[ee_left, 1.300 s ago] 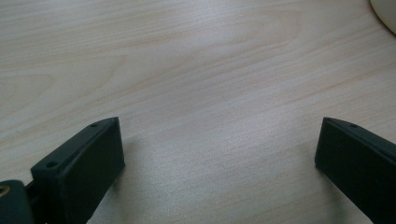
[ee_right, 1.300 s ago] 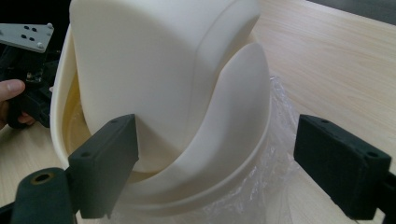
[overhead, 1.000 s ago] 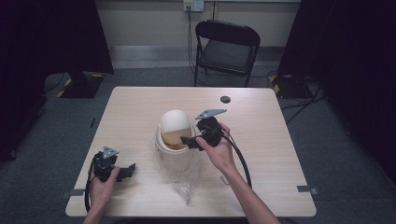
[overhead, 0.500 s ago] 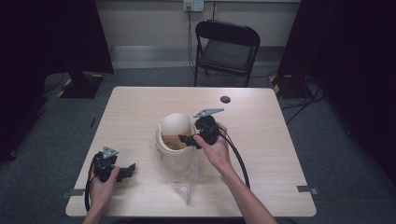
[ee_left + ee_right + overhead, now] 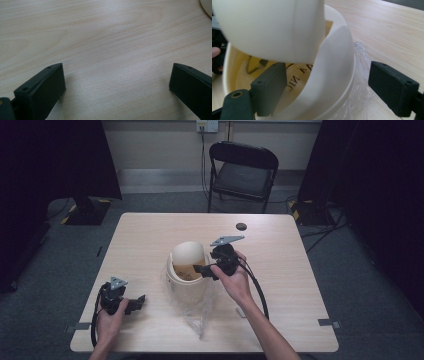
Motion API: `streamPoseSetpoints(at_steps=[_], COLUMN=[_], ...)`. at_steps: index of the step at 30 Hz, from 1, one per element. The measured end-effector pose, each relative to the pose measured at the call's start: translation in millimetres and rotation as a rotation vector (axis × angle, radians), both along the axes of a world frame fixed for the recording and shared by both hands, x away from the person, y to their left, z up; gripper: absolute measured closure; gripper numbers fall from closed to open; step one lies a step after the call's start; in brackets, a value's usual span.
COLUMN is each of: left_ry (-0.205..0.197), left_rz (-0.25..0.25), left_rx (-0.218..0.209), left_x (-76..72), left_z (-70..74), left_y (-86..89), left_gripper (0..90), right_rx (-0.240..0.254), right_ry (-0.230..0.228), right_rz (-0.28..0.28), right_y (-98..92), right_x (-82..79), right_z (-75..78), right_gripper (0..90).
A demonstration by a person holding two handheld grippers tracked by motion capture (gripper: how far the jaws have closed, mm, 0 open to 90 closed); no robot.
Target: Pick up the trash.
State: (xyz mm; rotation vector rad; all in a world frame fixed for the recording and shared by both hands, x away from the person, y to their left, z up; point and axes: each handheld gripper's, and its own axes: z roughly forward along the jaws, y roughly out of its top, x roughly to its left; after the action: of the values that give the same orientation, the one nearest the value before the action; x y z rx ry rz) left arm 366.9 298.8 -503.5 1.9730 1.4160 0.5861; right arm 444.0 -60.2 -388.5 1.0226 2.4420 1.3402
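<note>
Right claw [image 5: 327,85] spread apart, straddling the right rim of the cream bin [image 5: 186,281] at bench [image 5: 150,235] centre: 1 jaw inside, 1 outside by the clear plastic bag [image 5: 200,312]. Left claw [image 5: 116,90] apart, resting near-left on bare bench.

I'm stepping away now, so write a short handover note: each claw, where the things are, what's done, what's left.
Right claw: open, one jaw inside the cream bin and one outside, straddling its wall under the tilted swing lid; not clamped.
Left claw: open, holding nothing, low over the table near its left front corner.
Bin: mid-table, with something brown inside. A clear bag lies crumpled around the base, on the front and right sides.
Done: the right claw is in place at the bin wall.
Left: probably grip the wall, then deal with the bag; the left claw is free to help.
</note>
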Motion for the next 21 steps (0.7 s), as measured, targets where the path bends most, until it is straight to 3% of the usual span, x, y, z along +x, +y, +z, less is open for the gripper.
streamPoseSetpoints(at_steps=[7,8,10,17,19,21], left_ry=[0.001,0.0,0.001,0.0,0.001,0.0], left_rz=[0.0,0.0,0.0,0.0,0.0,0.001], left_rx=[0.0,0.0,0.0,0.0,0.0,-0.004], left_x=[0.0,0.0,0.0,0.0,0.0,-0.1], left_z=[0.1,0.0,0.1,0.0,0.1,-0.1], left_y=[0.0,0.0,0.0,0.0,0.0,-0.2], left_gripper=[0.0,0.0,0.0,0.0,0.0,0.0], right_rx=[0.005,-0.016,0.019,0.042,0.107,0.098], right_ry=[-0.028,-0.046,-0.037,-0.05,-0.024,-0.032], right_rz=[0.006,-0.005,-0.004,-0.021,-0.035,-0.038], right_y=[-9.9,-12.6,-18.0,-37.5,-51.0,-54.4], right_x=[-11.8,-16.2,-19.8,-29.5,-38.6,-41.8], right_z=[9.5,10.7,11.4,14.4,10.8,9.1], right_gripper=[14.4,14.3,14.4,14.3,13.8,13.9])
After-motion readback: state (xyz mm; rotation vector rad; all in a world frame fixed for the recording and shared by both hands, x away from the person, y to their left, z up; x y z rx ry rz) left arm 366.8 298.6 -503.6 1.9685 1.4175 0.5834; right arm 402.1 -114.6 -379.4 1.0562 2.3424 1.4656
